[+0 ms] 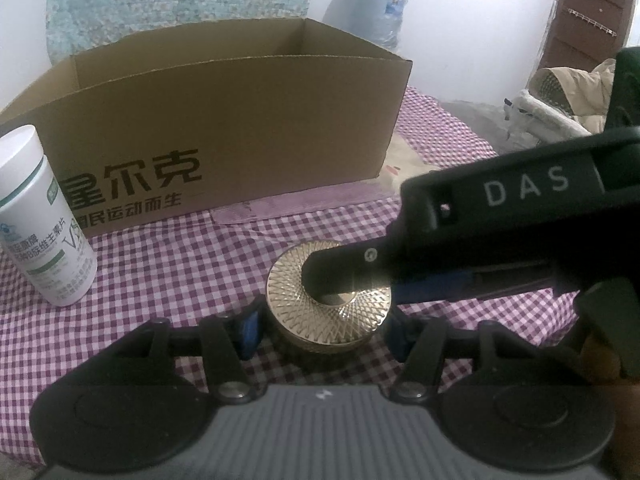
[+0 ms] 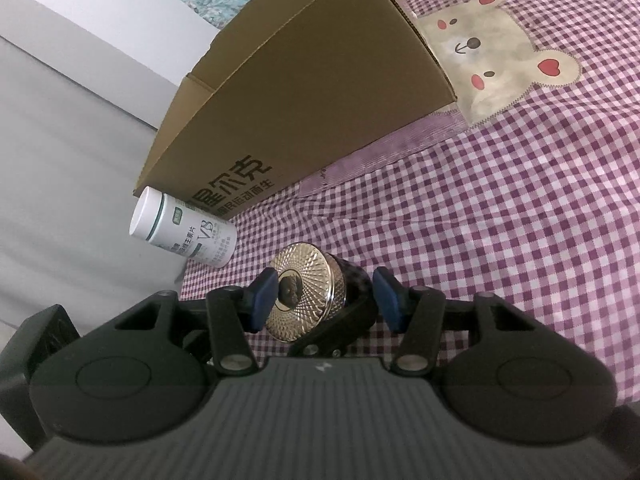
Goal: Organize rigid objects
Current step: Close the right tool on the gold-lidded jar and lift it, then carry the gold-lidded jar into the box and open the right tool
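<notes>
Left wrist view: checked cloth [image 1: 160, 264], purple and white, covers the surface under everything; whether that is a table or a bed I cannot tell. A bear patch [image 2: 492, 48] is sewn into the cloth, partly under the box's far end.

Box [image 1: 224, 128], brown cardboard, open top, dark print on the long wall, stands on the cloth beyond my claws. Nothing of its inside shows from here.

Bottle [image 1: 44, 220], white with green label, upright at the box's left end, just beside the printed wall, well apart from the jar.

Jar [image 1: 320, 320], small and round, gold patterned lid, dark body, sits on the cloth in front of the box.

My left claw [image 1: 324, 332] straddles the jar low down, about half open. Blue pads [image 1: 250, 330] lie close on either side; whether they press I cannot tell.

My right claw [image 2: 324, 300] comes in from the right, one finger lying across the lid in the left view. In the right wrist view its left pad sits against the lid rim, the right pad stands clear of the dark body. Half open, no firm hold seen.
</notes>
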{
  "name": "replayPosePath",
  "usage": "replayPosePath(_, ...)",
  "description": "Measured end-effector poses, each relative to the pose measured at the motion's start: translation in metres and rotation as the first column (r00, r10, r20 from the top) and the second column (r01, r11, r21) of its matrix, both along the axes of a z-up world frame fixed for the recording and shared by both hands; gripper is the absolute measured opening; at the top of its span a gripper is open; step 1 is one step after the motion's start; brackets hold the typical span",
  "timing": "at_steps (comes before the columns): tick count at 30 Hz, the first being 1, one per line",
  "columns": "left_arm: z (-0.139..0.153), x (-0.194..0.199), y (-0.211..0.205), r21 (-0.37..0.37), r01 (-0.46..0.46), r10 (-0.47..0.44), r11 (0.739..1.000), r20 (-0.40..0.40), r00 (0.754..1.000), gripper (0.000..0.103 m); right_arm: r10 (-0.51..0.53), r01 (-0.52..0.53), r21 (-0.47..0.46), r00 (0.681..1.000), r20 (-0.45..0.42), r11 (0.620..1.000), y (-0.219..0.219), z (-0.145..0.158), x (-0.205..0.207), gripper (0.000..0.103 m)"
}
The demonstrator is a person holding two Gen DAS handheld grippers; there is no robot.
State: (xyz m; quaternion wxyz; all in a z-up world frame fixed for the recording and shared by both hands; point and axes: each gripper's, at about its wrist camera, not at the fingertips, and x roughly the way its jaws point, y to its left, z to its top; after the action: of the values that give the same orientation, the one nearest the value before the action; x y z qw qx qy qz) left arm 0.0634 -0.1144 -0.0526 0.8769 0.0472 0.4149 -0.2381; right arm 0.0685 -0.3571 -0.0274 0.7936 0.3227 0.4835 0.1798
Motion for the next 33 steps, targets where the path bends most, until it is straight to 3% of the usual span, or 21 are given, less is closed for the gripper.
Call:
replayPosePath(11,-0.001,0.001,0.000,0.006,-0.014,0.014,1.000,0.011,1.000,0.059,0.009,-0.008,-0.007,1.000,0.011,1.000,0.001,0.000,0.001,0.052)
replayPosePath(21,0.003,0.001,0.005,-0.009,-0.031,0.031,0.999,0.019,0.999,0.057,0.032,-0.028,-0.075,0.998,0.054,0.997,0.014,0.009,-0.001,0.052)
replayPosePath(33,0.000,-0.007,-0.001,0.036,-0.002,0.001,0.999,0.040,0.999,0.058,0.016,-0.014,-0.032,0.999,0.047,0.999,0.006,0.004,-0.007,0.052)
